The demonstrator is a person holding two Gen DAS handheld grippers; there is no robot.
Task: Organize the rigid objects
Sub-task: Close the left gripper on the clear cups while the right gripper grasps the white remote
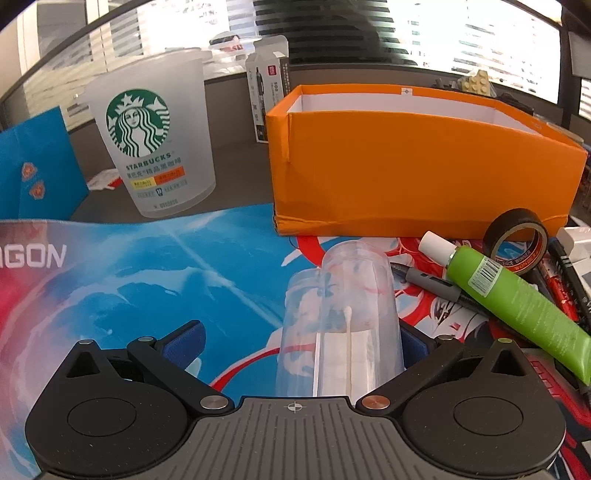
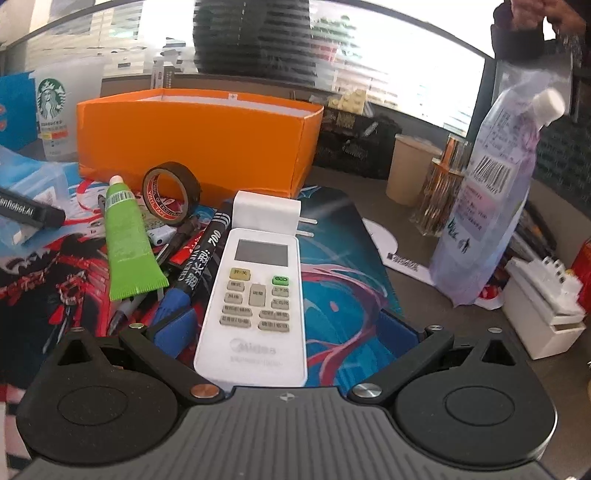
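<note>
In the left wrist view, a clear plastic tube of cotton swabs point(image 1: 343, 317) lies on the printed mat between the fingers of my open left gripper point(image 1: 299, 339), close to the right pad. Beyond it stands an orange open-top box point(image 1: 417, 166). To its right lie a green tube point(image 1: 513, 299), a black tape roll point(image 1: 517, 236) and pens. In the right wrist view, a white remote point(image 2: 255, 306) lies between the fingers of my open right gripper point(image 2: 288, 328), untouched. A white plug point(image 2: 266, 214), a black marker point(image 2: 203, 258), the green tube point(image 2: 127, 243) and tape roll point(image 2: 171, 192) sit before the orange box point(image 2: 192, 136).
A frosted Starbucks cup point(image 1: 155, 133), a blue bag point(image 1: 37, 166) and a pen carton point(image 1: 266, 92) stand at the back left. On the right are a spouted pouch point(image 2: 491, 192) under a person's hand point(image 2: 535, 22), a paper cup point(image 2: 410, 170) and a white box point(image 2: 543, 314).
</note>
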